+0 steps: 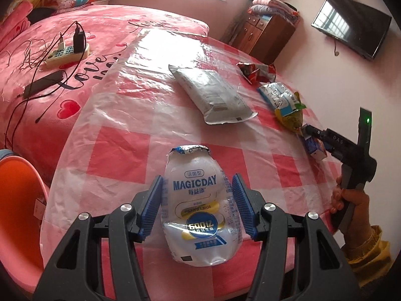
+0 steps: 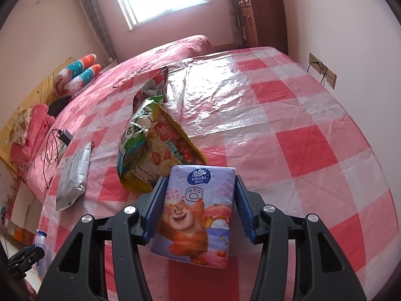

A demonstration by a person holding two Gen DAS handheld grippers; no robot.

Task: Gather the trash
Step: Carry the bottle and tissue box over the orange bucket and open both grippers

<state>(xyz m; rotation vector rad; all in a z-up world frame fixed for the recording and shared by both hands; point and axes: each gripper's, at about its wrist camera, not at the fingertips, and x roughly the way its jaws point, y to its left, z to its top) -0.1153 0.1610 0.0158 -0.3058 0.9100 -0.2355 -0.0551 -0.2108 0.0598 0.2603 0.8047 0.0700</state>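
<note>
My left gripper (image 1: 198, 198) is shut on a flattened white MAGICDAY drink bottle (image 1: 200, 210) above the round table's near edge. My right gripper (image 2: 199, 200) is shut on a purple Vinda tissue pack (image 2: 195, 215); it also shows in the left wrist view (image 1: 314, 148) at the right table edge. On the table lie a silver pouch (image 1: 213, 92), a yellow-green snack bag (image 2: 160, 148), a blue-white wrapper (image 1: 278, 95) and a red wrapper (image 1: 255, 71). The left gripper and its bottle (image 2: 41, 248) show at the lower left of the right wrist view.
The round table (image 2: 300, 135) has a red-and-white checked plastic cover. A pink bed (image 1: 50, 75) beside it carries a power strip (image 1: 67, 52), chargers and cables. An orange plastic stool (image 1: 17, 200) is at the left. A wooden cabinet (image 1: 268, 35) and wall TV (image 1: 351, 27) stand beyond.
</note>
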